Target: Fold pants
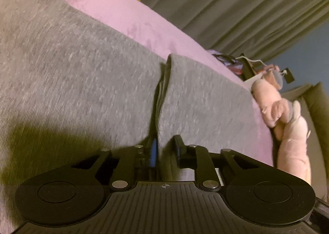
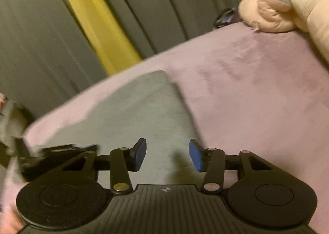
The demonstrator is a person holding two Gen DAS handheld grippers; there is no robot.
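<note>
Grey knit pants [image 1: 82, 69] lie on a pink blanket [image 1: 115, 7]. In the left wrist view my left gripper [image 1: 165, 147] is shut on a raised fold of the grey pants [image 1: 164, 94], with fabric pinched between the blue-padded fingers. In the right wrist view the grey pants [image 2: 144, 114] lie flat on the pink blanket [image 2: 257, 90]. My right gripper [image 2: 167, 154] is open and empty just above the pants. The left gripper [image 2: 51, 155] shows blurred at the left edge of that view.
A pink plush toy [image 1: 287, 122] lies at the blanket's edge, also in the right wrist view [image 2: 277, 7]. Grey curtains [image 2: 144, 7] with a yellow strip [image 2: 96, 24] hang behind the bed. Dark small objects [image 1: 246, 67] sit beyond the blanket.
</note>
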